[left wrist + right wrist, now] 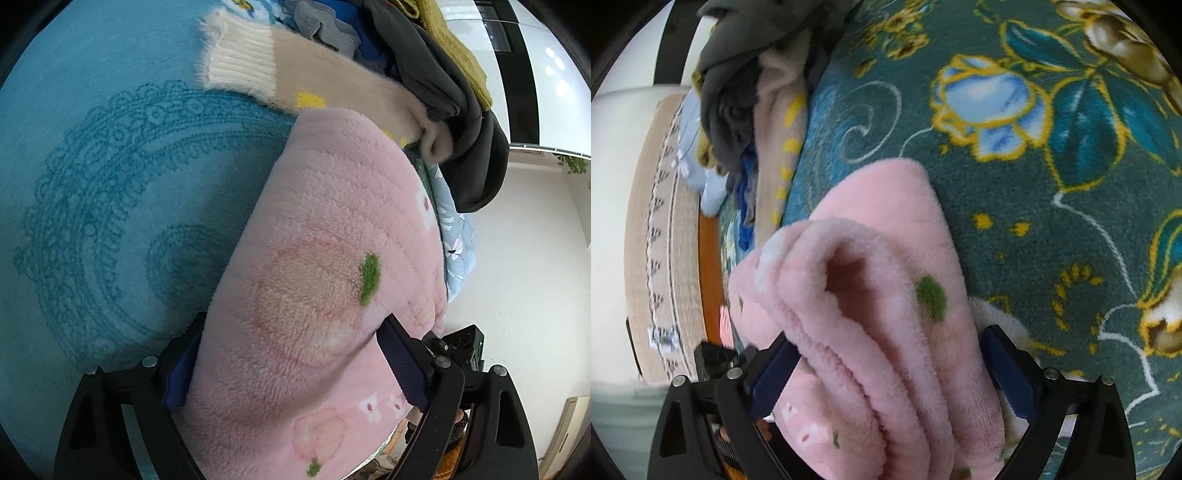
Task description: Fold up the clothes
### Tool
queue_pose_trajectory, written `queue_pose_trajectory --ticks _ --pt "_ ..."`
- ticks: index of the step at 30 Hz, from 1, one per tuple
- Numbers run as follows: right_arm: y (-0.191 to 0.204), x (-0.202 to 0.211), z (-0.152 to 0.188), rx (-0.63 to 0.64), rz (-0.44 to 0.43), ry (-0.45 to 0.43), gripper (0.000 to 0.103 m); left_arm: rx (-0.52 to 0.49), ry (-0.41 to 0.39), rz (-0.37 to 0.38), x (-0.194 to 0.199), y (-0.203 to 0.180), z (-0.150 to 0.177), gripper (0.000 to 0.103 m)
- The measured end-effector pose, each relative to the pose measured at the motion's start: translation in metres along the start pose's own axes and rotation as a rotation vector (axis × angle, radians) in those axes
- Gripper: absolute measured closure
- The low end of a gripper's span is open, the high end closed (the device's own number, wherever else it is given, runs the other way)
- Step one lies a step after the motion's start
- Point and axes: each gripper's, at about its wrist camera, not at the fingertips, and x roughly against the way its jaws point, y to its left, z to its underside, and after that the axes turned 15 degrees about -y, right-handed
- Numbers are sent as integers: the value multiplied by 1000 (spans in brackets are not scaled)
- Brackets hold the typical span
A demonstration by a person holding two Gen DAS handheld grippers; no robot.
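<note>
Both grippers clamp pink fleece (bed-edge).

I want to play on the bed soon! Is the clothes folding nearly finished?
Not yet. The pink fleece garment already looks doubled into thick layers, so its fold is underway. Both claws grip it now: the left claw and the right claw. Left to do: a heap beyond it looks unfolded, with a cream sweater, a dark grey garment and a mustard knit.
</note>
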Motion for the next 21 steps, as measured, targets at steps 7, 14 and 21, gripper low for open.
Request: queue_pose_trajectory --ticks 7,14,21 --pt "6 4 0 -24 13 -36 24 -29 -29 -54 5 -7 7 27" --pt "26 11 1 23 23 -45 51 -85 -63 -80 19 -23 18 61" --pt "53 41 5 105 -9 -110 63 -197 -127 -65 45 -60 27 71"
